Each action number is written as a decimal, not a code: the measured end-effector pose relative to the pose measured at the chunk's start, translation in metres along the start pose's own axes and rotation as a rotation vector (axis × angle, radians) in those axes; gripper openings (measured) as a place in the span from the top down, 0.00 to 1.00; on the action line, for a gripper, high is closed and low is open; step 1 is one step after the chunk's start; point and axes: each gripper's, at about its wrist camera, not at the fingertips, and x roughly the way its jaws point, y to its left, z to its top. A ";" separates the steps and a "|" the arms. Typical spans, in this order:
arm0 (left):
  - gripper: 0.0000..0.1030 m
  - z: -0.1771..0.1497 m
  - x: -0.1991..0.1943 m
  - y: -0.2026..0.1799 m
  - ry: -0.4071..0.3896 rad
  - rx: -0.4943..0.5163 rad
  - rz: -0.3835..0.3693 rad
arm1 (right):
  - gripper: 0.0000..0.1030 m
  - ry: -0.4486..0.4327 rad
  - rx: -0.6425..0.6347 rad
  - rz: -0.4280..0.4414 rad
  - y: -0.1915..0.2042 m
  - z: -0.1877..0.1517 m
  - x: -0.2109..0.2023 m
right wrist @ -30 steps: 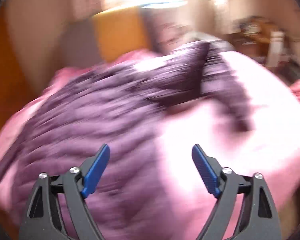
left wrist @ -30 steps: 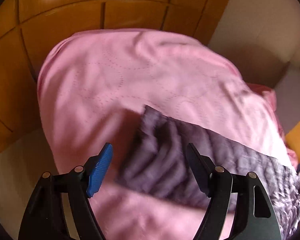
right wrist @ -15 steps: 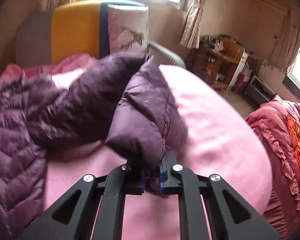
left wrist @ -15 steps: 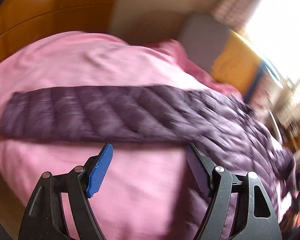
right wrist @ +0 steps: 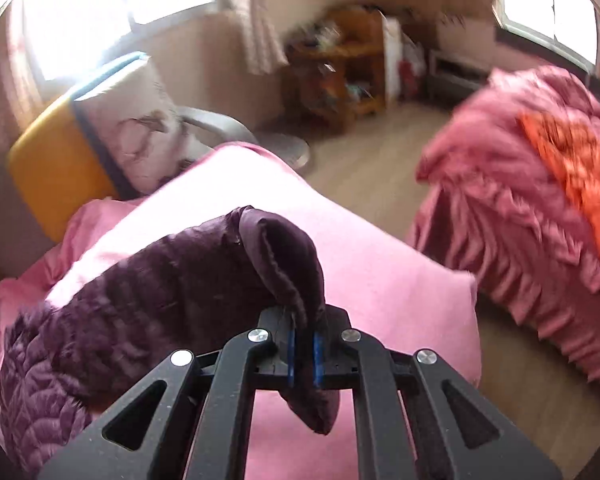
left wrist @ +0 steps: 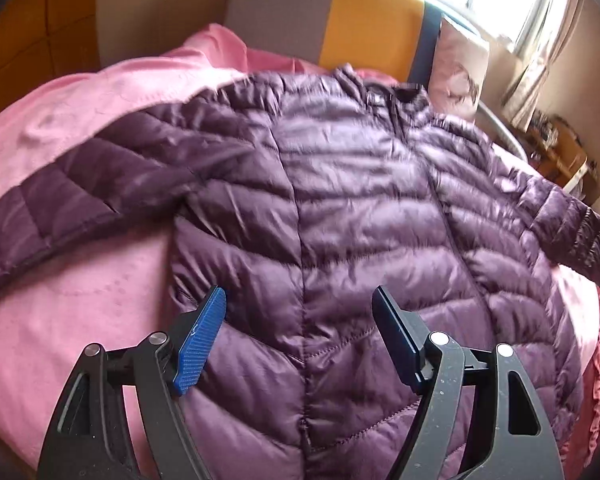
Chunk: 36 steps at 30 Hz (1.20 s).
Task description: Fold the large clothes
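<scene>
A dark purple quilted puffer jacket [left wrist: 340,200] lies front up on a pink bed cover [left wrist: 80,312], its collar toward the headboard and one sleeve [left wrist: 60,200] stretched out to the left. My left gripper [left wrist: 298,340] is open and empty, hovering over the jacket's lower front. In the right wrist view my right gripper [right wrist: 303,344] is shut on the cuff of the other sleeve [right wrist: 276,256] and holds it lifted above the pink cover [right wrist: 380,272]; the sleeve trails back to the left.
A yellow and grey headboard [left wrist: 360,32] and a white printed pillow [right wrist: 136,132] stand behind the bed. A red ruffled bedspread [right wrist: 520,208] lies on the right across a strip of wood floor [right wrist: 372,168]. A cluttered wooden shelf [right wrist: 340,76] stands by the far wall.
My right gripper closed on the sleeve cuff and carried it out to the right. My left gripper swung from the bed's left side to over the jacket's body, still open.
</scene>
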 end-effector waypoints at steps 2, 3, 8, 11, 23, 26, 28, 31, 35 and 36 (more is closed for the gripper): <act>0.28 -0.003 0.010 0.000 0.027 0.014 0.019 | 0.95 0.081 0.033 -0.060 -0.014 -0.001 0.035; 0.28 -0.005 0.014 -0.001 0.037 0.017 0.024 | 0.95 0.105 0.028 -0.099 -0.016 -0.004 0.049; 0.27 -0.007 0.021 -0.003 0.044 0.041 0.054 | 0.89 0.144 -0.081 -0.311 0.000 -0.030 0.091; 0.27 -0.003 0.016 0.001 0.043 0.030 0.058 | 0.65 0.102 -0.128 -0.422 0.013 -0.037 0.084; 0.27 0.052 0.008 -0.002 -0.121 0.034 0.018 | 0.33 -0.017 -0.522 0.270 0.267 -0.117 -0.009; 0.27 0.057 0.021 -0.006 -0.132 0.055 0.033 | 0.33 0.050 -0.588 0.419 0.337 -0.169 -0.005; 0.27 0.056 0.034 -0.002 -0.101 0.049 0.029 | 0.33 0.101 -0.602 0.458 0.363 -0.195 0.009; 0.27 0.048 0.046 0.009 -0.074 0.012 0.015 | 0.33 0.119 -0.645 0.396 0.376 -0.223 0.036; 0.27 0.037 0.048 0.027 -0.074 -0.059 -0.035 | 0.33 0.116 -0.555 0.395 0.351 -0.222 0.051; 0.27 0.035 0.047 0.029 -0.077 -0.070 -0.046 | 0.34 0.130 -0.520 0.416 0.344 -0.220 0.053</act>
